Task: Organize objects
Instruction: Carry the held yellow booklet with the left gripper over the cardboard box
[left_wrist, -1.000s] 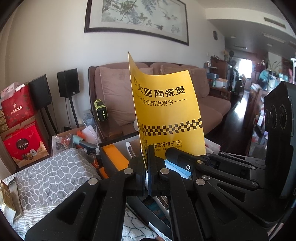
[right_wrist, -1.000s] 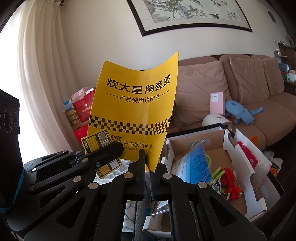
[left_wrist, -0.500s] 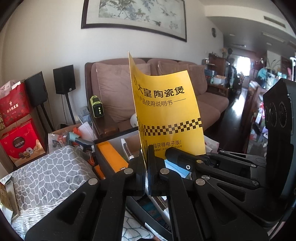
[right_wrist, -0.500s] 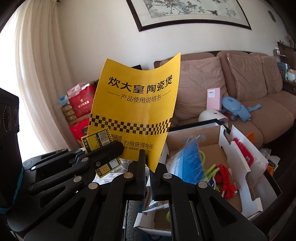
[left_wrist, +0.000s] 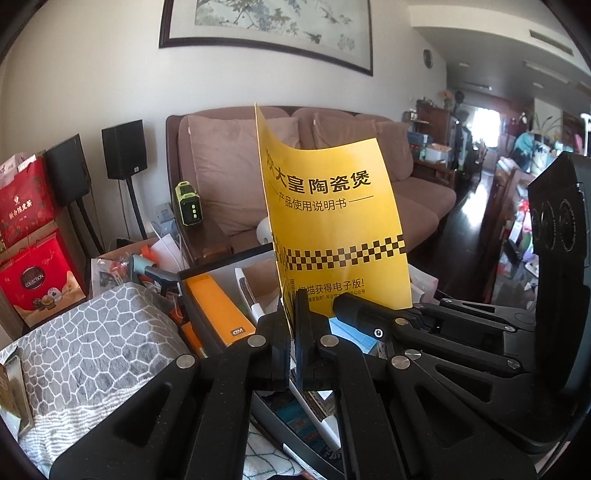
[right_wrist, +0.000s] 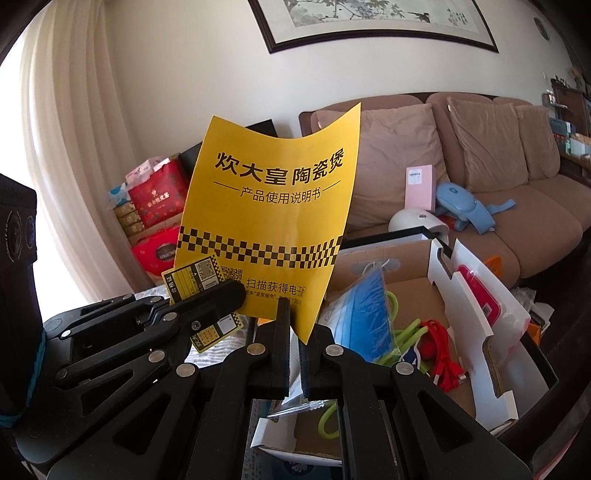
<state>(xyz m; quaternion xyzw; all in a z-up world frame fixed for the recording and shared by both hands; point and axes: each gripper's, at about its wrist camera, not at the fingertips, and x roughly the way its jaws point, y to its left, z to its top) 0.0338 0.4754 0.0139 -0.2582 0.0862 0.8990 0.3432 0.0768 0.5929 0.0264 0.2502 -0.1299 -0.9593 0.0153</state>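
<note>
Yellow leaflet (left_wrist: 332, 229): 1, upright, bottom edge pinched by both grippers. Left gripper (left_wrist: 294, 314) clamped on it; right gripper (right_wrist: 294, 325) likewise. Cardboard box (right_wrist: 417, 295) beyond right jaws.

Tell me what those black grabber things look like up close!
Each hand-held gripper is matte black plastic. The left hand-held gripper has two flat fingers on slotted linkage bars joined by round silver rivets. The right hand-held gripper looks the same. Seen from the other's camera, each has a boxy black body with round embossed circles, and the left one has a blue cord around it.
</note>
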